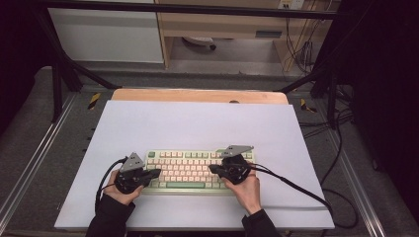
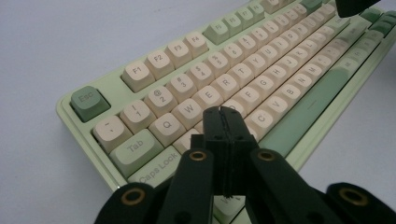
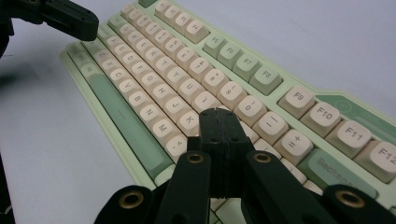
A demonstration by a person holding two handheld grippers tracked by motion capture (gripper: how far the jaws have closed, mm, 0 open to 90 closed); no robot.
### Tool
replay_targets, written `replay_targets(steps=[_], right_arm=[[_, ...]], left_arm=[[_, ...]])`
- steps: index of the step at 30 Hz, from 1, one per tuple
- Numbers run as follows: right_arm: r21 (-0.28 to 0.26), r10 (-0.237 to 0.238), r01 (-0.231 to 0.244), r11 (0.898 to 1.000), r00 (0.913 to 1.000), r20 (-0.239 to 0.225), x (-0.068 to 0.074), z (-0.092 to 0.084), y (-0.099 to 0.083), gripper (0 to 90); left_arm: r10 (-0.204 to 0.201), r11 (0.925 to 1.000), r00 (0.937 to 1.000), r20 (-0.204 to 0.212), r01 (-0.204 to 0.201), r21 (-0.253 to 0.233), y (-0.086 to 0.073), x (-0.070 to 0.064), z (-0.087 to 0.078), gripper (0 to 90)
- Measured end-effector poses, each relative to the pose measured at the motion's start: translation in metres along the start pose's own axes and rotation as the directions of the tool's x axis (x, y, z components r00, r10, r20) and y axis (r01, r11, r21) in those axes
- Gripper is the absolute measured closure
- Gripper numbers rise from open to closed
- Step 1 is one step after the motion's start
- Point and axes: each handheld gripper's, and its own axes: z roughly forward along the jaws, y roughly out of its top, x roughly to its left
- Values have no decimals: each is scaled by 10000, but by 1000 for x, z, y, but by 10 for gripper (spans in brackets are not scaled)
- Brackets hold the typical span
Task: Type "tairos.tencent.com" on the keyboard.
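1. Keyboard point(image 1: 190, 169) (green, with cream keys) lies on the white counter point(image 1: 197, 123), near its front edge.
2. Both grippers hang over the keyboard: left gripper point(image 2: 224, 114) at its left end, right gripper point(image 3: 219, 116) at its right end.
3. Fingers on both are shut tight, holding nothing.
4. Key pressing looks barely begun.
5. Count: one keyboard, two grippers.

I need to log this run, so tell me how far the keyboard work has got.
Done: both grippers are shut and brought over the keyboard, the left gripper above its left letter keys, the right gripper above its right letter keys. In hand: the closed tips hover at the keycaps; whether either presses a key cannot be told. Left: any further presses cannot be judged from the pictures.
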Motion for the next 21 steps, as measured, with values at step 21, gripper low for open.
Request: replay_targets(steps=[21], right_arm=[[-39, 228, -229, 9997, 9997, -19, -7, -21, -25, 900]], left_arm=[[80, 10000, 9999, -64, -80, 28, 7, -4, 10, 897]])
